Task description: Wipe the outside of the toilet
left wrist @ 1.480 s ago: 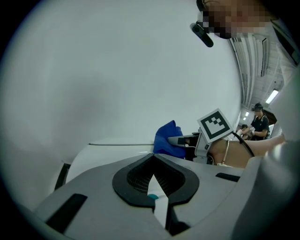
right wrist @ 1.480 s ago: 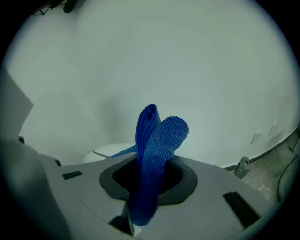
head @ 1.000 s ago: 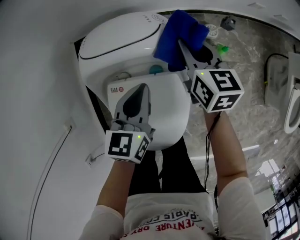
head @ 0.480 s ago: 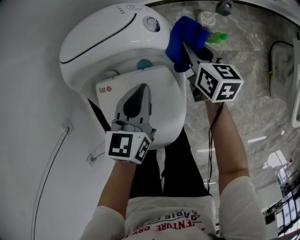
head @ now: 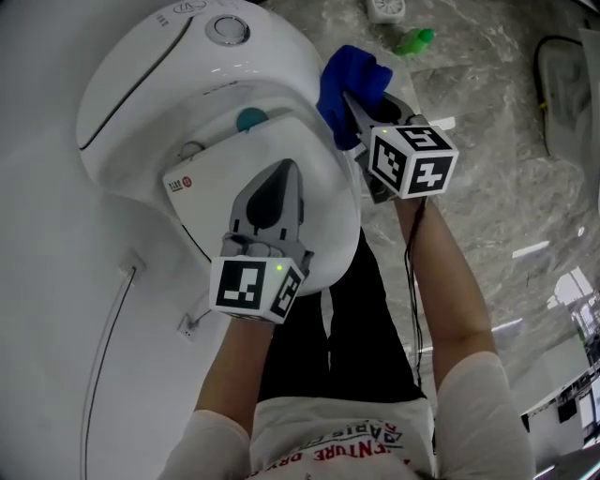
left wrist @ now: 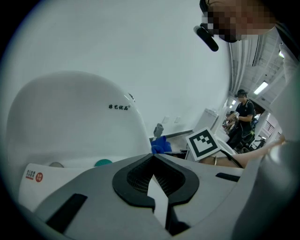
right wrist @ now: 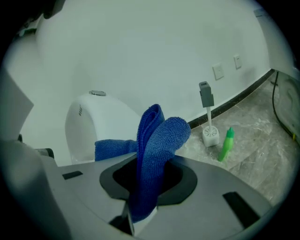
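The white toilet (head: 187,103) fills the upper left of the head view, lid down, with its tank (head: 159,56) and round flush button (head: 226,29) at the top. My right gripper (head: 349,98) is shut on a blue cloth (head: 345,84), which lies against the toilet's right side. The same blue cloth (right wrist: 152,154) sticks up between the jaws in the right gripper view, beside the tank (right wrist: 101,126). Over the toilet lid (head: 309,206), my left gripper (head: 284,173) is shut and holds nothing. Its jaws meet at the tip (left wrist: 152,157) in the left gripper view.
A white toilet brush holder (right wrist: 210,133) and a green bottle (right wrist: 226,144) stand on the marble floor (head: 487,141) by the wall. A white wall (head: 37,281) with a cable (head: 103,347) runs along the left. The person's legs and arms occupy the lower middle.
The right gripper with the cloth has come off the tank top and down along the toilet's right side. The view has shifted, so the toilet sits higher left. The left gripper has held still.
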`<action>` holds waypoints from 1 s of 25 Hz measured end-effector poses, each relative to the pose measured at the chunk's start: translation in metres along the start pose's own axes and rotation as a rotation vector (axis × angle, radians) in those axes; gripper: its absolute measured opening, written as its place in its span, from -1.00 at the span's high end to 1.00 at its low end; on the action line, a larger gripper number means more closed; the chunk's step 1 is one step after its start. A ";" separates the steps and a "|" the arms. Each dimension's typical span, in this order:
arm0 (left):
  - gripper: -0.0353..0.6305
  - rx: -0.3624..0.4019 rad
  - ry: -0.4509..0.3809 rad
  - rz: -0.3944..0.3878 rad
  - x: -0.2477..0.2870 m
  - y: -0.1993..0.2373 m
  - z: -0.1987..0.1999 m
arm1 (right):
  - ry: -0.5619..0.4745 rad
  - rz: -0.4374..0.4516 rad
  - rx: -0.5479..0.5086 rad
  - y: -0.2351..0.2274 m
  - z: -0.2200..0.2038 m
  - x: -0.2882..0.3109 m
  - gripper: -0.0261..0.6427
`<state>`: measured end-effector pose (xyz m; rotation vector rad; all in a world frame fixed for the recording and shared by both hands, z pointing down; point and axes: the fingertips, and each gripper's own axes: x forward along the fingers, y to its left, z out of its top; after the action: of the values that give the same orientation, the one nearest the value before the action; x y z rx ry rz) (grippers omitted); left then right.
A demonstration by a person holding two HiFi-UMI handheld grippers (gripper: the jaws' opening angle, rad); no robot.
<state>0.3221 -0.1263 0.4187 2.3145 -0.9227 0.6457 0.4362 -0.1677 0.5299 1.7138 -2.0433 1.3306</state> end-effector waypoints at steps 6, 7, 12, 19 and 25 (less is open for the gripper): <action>0.88 -0.002 0.015 -0.045 -0.002 -0.014 -0.026 | 0.033 -0.031 0.028 -0.015 -0.052 -0.013 0.69; 0.88 0.000 0.017 -0.056 -0.004 -0.017 -0.031 | 0.033 -0.043 0.028 -0.017 -0.060 -0.016 0.69; 0.88 0.023 0.027 -0.108 -0.019 -0.027 -0.059 | 0.026 -0.122 0.079 -0.026 -0.103 -0.032 0.69; 0.88 0.083 0.035 -0.161 -0.039 -0.036 -0.083 | 0.003 -0.196 0.212 -0.035 -0.149 -0.054 0.69; 0.88 0.136 0.042 -0.197 -0.061 -0.051 -0.110 | -0.027 -0.220 0.268 -0.031 -0.194 -0.086 0.69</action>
<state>0.2946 0.0042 0.4456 2.4629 -0.6388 0.6885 0.4130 0.0309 0.6074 2.0077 -1.6888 1.5692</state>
